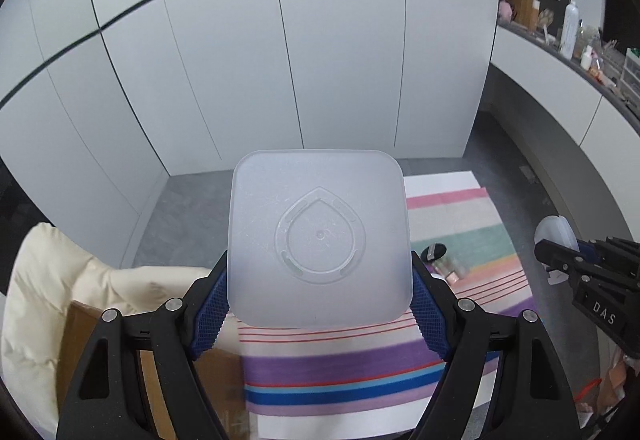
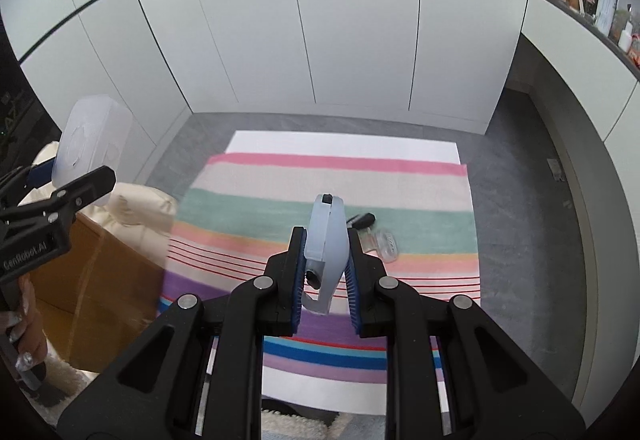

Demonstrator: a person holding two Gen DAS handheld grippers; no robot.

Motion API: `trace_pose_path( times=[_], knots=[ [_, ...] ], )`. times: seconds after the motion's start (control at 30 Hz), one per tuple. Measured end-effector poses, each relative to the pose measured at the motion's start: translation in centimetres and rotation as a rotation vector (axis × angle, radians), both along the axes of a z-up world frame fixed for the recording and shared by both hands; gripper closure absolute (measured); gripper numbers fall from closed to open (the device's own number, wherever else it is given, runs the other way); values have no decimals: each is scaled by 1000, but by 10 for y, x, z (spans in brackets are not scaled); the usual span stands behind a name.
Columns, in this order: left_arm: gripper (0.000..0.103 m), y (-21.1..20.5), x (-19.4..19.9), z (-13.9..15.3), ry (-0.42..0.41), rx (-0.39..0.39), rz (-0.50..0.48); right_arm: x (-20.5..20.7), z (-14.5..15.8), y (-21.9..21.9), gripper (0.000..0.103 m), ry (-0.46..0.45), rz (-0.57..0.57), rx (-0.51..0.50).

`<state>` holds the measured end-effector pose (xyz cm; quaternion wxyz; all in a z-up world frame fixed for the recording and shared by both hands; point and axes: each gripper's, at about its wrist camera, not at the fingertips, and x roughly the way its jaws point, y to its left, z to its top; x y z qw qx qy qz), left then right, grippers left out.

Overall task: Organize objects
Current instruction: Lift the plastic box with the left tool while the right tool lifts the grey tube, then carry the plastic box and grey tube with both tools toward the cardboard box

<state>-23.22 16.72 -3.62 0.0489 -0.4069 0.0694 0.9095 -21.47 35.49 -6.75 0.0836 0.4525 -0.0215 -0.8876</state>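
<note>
While both grippers hung well above the striped mat (image 2: pixel 320 168), each had something clamped between its blue pads. Nearest the left wrist camera, the left gripper (image 1: pixel 320 284) had its jaws set wide and pressed on the two sides of a frosted square container (image 1: pixel 320 236), turned so that its base, with a teardrop mark moulded into it, faced the lens. In the right wrist view, the right gripper (image 2: pixel 325 272) was closed tight on a pale blue lid (image 2: pixel 326 240) held edge-on, a small catch at its top end; whether it belongs to the container could only be guessed, though the colour and size suggested so.

Below and beyond the jaws, a few small things lay on the mat's green and peach stripes: a dark item (image 2: pixel 362 219) and a clear plastic piece (image 2: pixel 386 240), close together. Their exact kind was too blurred to tell. A cardboard box (image 2: pixel 92 280) and a cream cushion (image 2: pixel 140 212) sat at the mat's left edge, with white cabinet doors (image 2: pixel 320 20) at the far side of the floor.

By my reading, the task was at an early or middle stage: container and lid were picked up, nothing was packed, and the loose items were yet to be gathered.
</note>
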Motion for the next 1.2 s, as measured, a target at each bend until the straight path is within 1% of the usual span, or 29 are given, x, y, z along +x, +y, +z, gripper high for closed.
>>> trace_pose_path(
  times=[0.1, 0.23, 0.27, 0.43, 0.53, 0.73, 0.9, 0.97, 1.07, 1.2],
  knots=[
    [23, -4, 8, 11, -17, 26, 12, 11, 18, -6, 84, 22, 10, 9],
    [23, -17, 21, 22, -35, 101, 28, 24, 33, -11, 84, 39, 13, 30],
    [23, -18, 25, 24, -38, 103, 26, 28, 36, -11, 84, 41, 8, 32],
    [23, -17, 43, 21, -44, 64, 39, 42, 42, -10, 84, 32, 2, 28],
    [23, -18, 53, 19, -53, 40, 42, 52, 42, -10, 84, 19, 15, 31],
    [23, -15, 84, 19, -32, -30, 46, 74, 34, -12, 84, 0, 10, 70],
    [23, -18, 112, 15, -36, -38, 32, 101, 25, -19, 84, -1, 15, 116],
    [23, -19, 125, 12, -45, -34, 21, 114, 21, -21, 84, -8, 28, 117],
    [23, -18, 142, 3, -71, -8, 5, 129, 13, -23, 84, -24, 46, 109],
    [23, -17, 165, -12, -65, -1, 8, 148, 6, -24, 84, -22, 50, 112]
  ],
)
